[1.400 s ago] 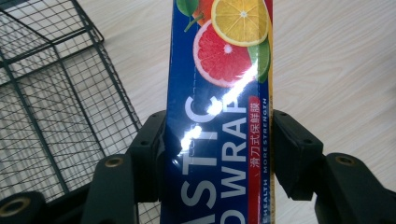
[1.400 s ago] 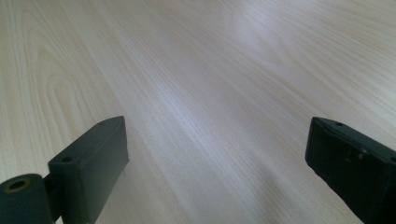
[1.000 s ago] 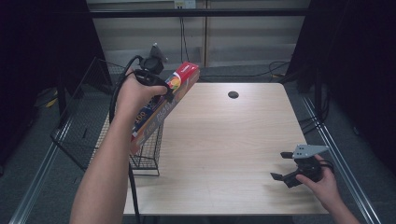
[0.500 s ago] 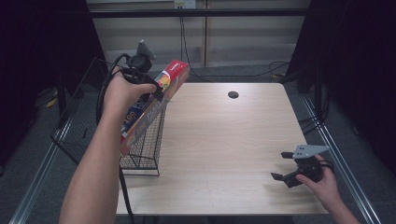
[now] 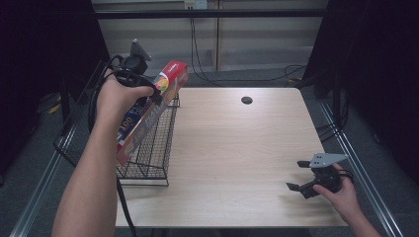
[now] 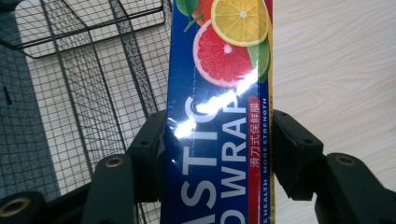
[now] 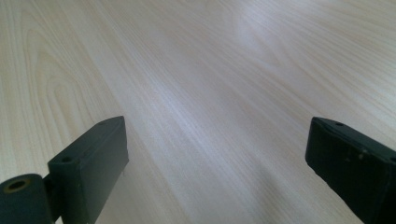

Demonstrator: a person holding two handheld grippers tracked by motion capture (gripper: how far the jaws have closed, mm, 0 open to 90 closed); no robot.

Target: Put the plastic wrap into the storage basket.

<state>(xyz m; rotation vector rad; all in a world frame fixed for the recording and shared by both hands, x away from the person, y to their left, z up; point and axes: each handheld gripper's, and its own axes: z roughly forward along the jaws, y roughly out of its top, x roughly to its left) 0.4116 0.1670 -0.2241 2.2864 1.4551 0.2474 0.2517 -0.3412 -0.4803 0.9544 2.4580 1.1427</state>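
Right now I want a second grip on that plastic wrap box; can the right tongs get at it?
Probably not from there: the right tongs sit open at the table's near right corner, while the plastic wrap box is held up by the left tongs above the wire basket.

Both grippers: black jaws, brass-coloured screw holes; right gripper [image 5: 302, 183] carries grey triangular plate; forearms apparently bare, unsleeved.

This looks like a lab or test room set up for recording, not a home. A bare light-wood table [image 5: 237, 148] stands alone on grey floor, with black curtains [image 5: 375, 74] closing off both sides. Behind its far edge runs a plain pale wall with cables [image 5: 197, 54] hanging down it (one loops onto the floor near the far right corner).
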